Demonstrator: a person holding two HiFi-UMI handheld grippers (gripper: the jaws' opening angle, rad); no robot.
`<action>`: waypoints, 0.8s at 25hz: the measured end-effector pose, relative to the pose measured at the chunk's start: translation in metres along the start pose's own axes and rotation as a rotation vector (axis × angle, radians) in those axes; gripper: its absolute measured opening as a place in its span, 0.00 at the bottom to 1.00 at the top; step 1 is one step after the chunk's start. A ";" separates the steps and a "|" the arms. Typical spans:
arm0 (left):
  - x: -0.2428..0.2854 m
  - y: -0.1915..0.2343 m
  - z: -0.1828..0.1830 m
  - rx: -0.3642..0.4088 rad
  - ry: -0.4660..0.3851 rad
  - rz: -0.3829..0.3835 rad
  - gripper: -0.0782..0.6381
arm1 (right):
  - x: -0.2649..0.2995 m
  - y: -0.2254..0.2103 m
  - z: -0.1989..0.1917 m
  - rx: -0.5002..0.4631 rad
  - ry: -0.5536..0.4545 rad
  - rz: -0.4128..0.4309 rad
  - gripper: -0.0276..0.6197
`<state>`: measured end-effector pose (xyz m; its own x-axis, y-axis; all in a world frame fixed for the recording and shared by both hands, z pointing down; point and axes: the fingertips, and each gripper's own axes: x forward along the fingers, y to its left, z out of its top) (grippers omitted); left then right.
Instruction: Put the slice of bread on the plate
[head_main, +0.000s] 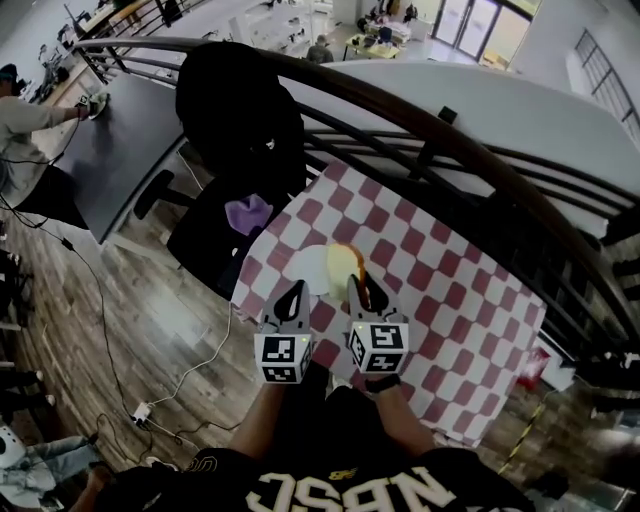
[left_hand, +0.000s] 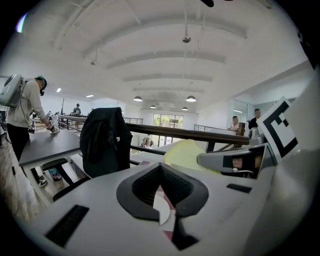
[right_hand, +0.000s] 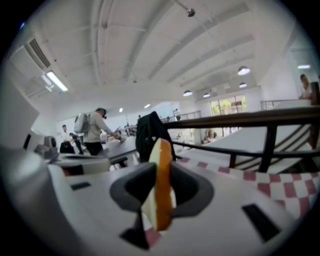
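The hall was big and open, with a white ribbed ceiling (left_hand: 165, 45) hung with round lamps and a wood-plank floor (head_main: 150, 310) below. One curved dark railing (head_main: 420, 125) swept past the far side of the table. Its red-and-white checked cloth (head_main: 440, 290) hung over the near edge. A second table, bare and dark grey (head_main: 110, 150), stood off to the left, where a person leaned over it. Between the two tables stood one black chair with a black jacket (head_main: 240, 120) draped over its back and something purple (head_main: 247, 212) on the seat. A white cable (head_main: 190, 375) trailed across the floor. On the cloth lay a single white plate (head_main: 315, 270). There were two grippers, each with one square-marker cube. The left gripper (head_main: 296, 292) pointed at the plate's near edge, its jaws pressed together on nothing (left_hand: 161, 195). The right gripper (head_main: 357, 285) pinched the one slice of bread (head_main: 345, 262) on edge, crust upward (right_hand: 159, 165), over the plate. I could not tell whether the slice touched the plate. The only writing was pale block lettering on the person's dark shirt, seen upside down, and I could not read it for sure.
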<state>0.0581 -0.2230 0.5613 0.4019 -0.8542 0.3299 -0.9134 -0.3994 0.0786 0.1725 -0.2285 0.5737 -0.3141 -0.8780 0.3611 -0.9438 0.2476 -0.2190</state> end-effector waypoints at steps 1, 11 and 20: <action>0.008 0.012 -0.005 -0.008 0.013 0.002 0.13 | 0.016 0.003 -0.007 0.007 0.023 0.001 0.20; 0.053 0.156 -0.021 -0.094 0.142 -0.008 0.13 | 0.166 0.089 -0.063 0.120 0.277 0.023 0.20; 0.060 0.180 -0.050 -0.153 0.210 0.022 0.13 | 0.211 0.087 -0.113 0.256 0.409 0.041 0.20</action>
<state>-0.0857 -0.3292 0.6424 0.3739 -0.7679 0.5200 -0.9274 -0.3124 0.2055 0.0127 -0.3457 0.7331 -0.4141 -0.6234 0.6632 -0.8902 0.1251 -0.4381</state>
